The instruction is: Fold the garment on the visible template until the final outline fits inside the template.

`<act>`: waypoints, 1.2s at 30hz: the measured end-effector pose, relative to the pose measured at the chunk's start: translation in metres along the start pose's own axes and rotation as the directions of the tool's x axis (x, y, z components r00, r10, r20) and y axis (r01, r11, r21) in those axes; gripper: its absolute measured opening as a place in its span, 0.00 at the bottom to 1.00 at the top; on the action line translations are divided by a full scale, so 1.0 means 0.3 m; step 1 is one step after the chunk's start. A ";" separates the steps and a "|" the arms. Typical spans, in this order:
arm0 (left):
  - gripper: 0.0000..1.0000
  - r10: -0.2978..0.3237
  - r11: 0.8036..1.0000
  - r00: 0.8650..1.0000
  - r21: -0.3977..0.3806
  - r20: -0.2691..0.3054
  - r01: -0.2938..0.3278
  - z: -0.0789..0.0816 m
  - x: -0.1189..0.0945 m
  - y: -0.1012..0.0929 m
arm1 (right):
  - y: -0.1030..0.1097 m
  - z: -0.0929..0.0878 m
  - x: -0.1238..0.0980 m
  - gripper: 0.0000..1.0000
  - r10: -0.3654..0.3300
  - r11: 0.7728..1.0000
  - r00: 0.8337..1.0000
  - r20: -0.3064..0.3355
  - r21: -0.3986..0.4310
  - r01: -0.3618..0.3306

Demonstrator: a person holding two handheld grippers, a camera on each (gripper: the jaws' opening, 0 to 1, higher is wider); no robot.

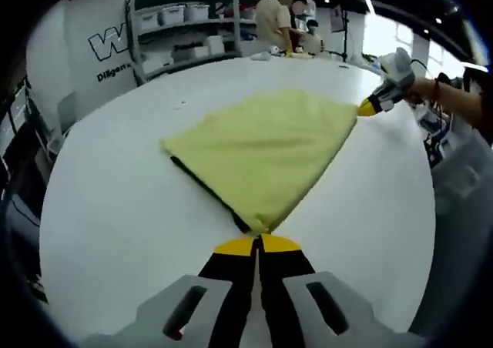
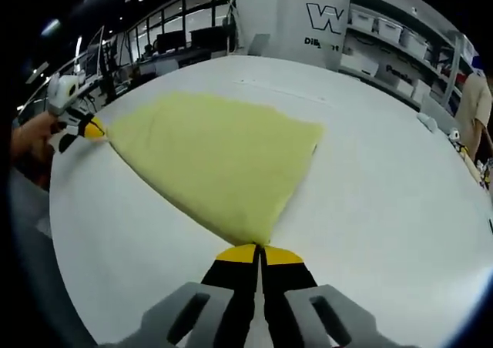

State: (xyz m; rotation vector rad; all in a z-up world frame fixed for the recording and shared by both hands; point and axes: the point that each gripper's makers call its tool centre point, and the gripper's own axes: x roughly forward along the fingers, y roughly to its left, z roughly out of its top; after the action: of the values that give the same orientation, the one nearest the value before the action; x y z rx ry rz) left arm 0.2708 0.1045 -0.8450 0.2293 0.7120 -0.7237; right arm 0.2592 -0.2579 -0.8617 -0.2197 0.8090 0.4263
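While both tongs pinch opposite corners, the left tongs (image 1: 258, 242) and right tongs (image 2: 259, 249) hold the yellow garment (image 1: 266, 152) flat near the middle of the white table (image 1: 115, 209). Soft, light cloth likely sags unless gripped at corners. Shelves (image 1: 181, 32) stand beyond the far edge; nothing nearby obstructs.

Garment (image 1: 266, 148): soft matt yellow cloth, slightly fuzzy. Table (image 1: 115, 209): smooth white, matt. Left gripper (image 1: 258, 244) tips: glossy yellow-black plastic.
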 end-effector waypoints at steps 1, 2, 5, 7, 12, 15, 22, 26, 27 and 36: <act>0.10 0.007 0.999 1.000 -0.032 0.001 -0.007 -0.005 0.005 0.000 | 0.000 0.000 0.001 0.00 0.000 1.000 1.000 0.000 0.001 0.000; 0.13 0.016 0.998 1.000 -0.064 -0.009 -0.016 -0.014 0.011 -0.001 | 0.000 0.000 0.001 0.00 0.001 1.000 1.000 0.000 0.002 -0.001; 0.16 0.023 0.996 1.000 -0.082 -0.015 -0.024 -0.024 0.020 -0.005 | -0.001 0.000 0.001 0.00 0.000 1.000 1.000 0.001 0.005 0.000; 0.17 0.028 0.984 1.000 -0.175 0.011 -0.025 -0.024 0.036 -0.019 | 0.000 0.000 0.000 0.00 -0.001 1.000 1.000 0.002 0.012 0.001; 0.15 0.047 0.961 0.998 -0.273 0.035 -0.036 -0.019 0.046 -0.010 | 0.002 -0.007 0.002 0.00 0.002 1.000 1.000 -0.003 0.013 -0.002; 0.14 0.049 0.954 0.998 -0.298 0.040 -0.035 -0.018 0.051 -0.004 | 0.000 -0.009 0.005 0.00 0.003 1.000 1.000 -0.004 0.017 -0.003; 0.05 0.033 0.964 0.999 -0.264 0.027 -0.025 -0.028 0.062 -0.016 | 0.000 -0.008 0.004 0.00 0.003 1.000 1.000 -0.005 0.021 -0.003; 0.05 0.024 0.991 1.000 -0.130 0.013 -0.022 -0.031 0.054 -0.012 | -0.004 -0.007 0.002 0.00 0.004 1.000 1.000 -0.005 0.022 -0.004; 0.05 0.022 0.998 1.000 -0.060 0.000 -0.022 -0.030 0.050 -0.010 | -0.005 -0.006 0.002 0.00 0.004 1.000 1.000 -0.003 0.023 -0.004; 0.05 0.005 0.967 0.998 0.255 -0.061 0.011 -0.021 0.027 -0.001 | -0.004 -0.008 -0.003 0.00 0.015 1.000 1.000 -0.012 0.011 -0.015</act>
State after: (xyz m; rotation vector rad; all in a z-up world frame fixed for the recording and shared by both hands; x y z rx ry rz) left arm 0.2716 0.1028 -0.8550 0.4880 0.6768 -0.8139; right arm 0.2575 -0.2600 -0.8625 -0.2060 0.8249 0.4350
